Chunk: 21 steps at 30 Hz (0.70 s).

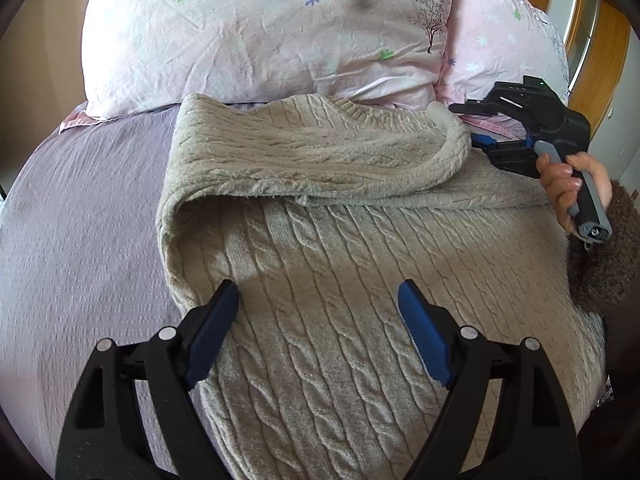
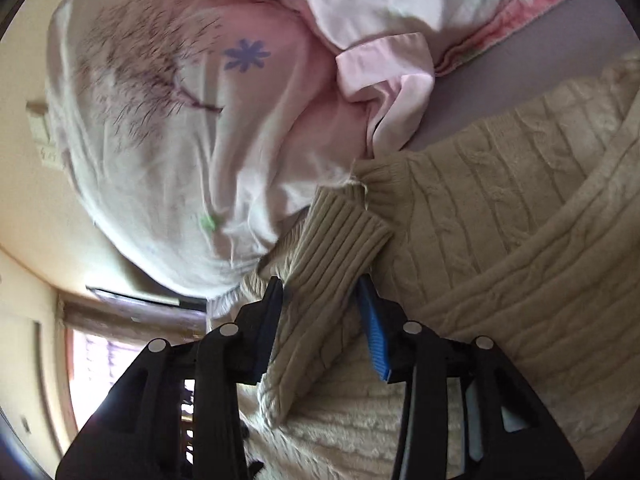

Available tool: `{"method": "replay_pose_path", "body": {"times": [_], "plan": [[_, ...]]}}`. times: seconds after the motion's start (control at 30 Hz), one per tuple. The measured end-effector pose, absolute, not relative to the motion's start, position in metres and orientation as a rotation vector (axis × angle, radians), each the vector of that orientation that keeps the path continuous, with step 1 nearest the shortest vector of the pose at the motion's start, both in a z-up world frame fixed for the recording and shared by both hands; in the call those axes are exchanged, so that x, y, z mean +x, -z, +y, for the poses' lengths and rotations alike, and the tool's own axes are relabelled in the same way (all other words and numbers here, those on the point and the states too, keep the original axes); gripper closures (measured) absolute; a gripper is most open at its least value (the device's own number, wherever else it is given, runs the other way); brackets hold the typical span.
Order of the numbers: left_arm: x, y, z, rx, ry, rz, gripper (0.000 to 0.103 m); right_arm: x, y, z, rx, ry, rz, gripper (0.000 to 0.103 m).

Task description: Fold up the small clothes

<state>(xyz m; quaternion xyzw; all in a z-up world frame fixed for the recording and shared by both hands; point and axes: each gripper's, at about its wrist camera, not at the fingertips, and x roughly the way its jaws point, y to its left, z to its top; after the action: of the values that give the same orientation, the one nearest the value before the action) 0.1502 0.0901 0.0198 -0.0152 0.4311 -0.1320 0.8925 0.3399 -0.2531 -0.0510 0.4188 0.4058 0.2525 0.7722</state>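
A beige cable-knit sweater lies on the bed, its far part folded over toward the left. My left gripper is open and empty, just above the sweater's near body. My right gripper grips the ribbed sleeve cuff between its fingers. In the left wrist view the right gripper sits at the sweater's far right edge, held by a hand, its fingertips hidden by the fold.
The bed has a lilac textured sheet. Two pink floral pillows lie at the head, touching the sweater's far edge; one fills the right wrist view. A wooden frame stands at far right.
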Motion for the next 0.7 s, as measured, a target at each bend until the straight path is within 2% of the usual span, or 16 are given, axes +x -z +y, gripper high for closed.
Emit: {"method": "replay_pose_path", "body": {"times": [0.03, 0.1, 0.23, 0.4, 0.47, 0.57, 0.63, 0.7], "plan": [[0.15, -0.02, 0.09, -0.033, 0.273, 0.894, 0.021, 0.343, 0.052, -0.253, 0.929, -0.548, 0.868, 0.064], [0.15, -0.02, 0.09, -0.037, 0.274, 0.894, 0.021, 0.345, 0.046, -0.269, 0.917, -0.521, 0.84, 0.095], [0.15, -0.02, 0.092, -0.051, 0.277, 0.891, 0.021, 0.329, 0.024, -0.29, 0.797, -0.472, 0.726, 0.095], [0.149, -0.019, 0.093, -0.063, 0.269, 0.882, 0.021, 0.248, -0.009, -0.314, 0.663, -0.399, 0.591, 0.095], [0.146, -0.021, 0.096, -0.075, 0.241, 0.853, 0.021, 0.218, -0.002, -0.325, 0.627, -0.312, 0.592, 0.095], [0.132, -0.03, 0.106, -0.134, 0.245, 0.824, 0.021, 0.201, 0.019, -0.331, 0.608, -0.26, 0.696, 0.093], [0.115, -0.037, 0.113, -0.173, 0.254, 0.815, 0.021, 0.183, 0.028, -0.347, 0.639, -0.25, 0.719, 0.084], [0.091, -0.044, 0.127, -0.216, 0.268, 0.814, 0.021, 0.153, 0.029, -0.362, 0.637, -0.279, 0.683, 0.044]]}}
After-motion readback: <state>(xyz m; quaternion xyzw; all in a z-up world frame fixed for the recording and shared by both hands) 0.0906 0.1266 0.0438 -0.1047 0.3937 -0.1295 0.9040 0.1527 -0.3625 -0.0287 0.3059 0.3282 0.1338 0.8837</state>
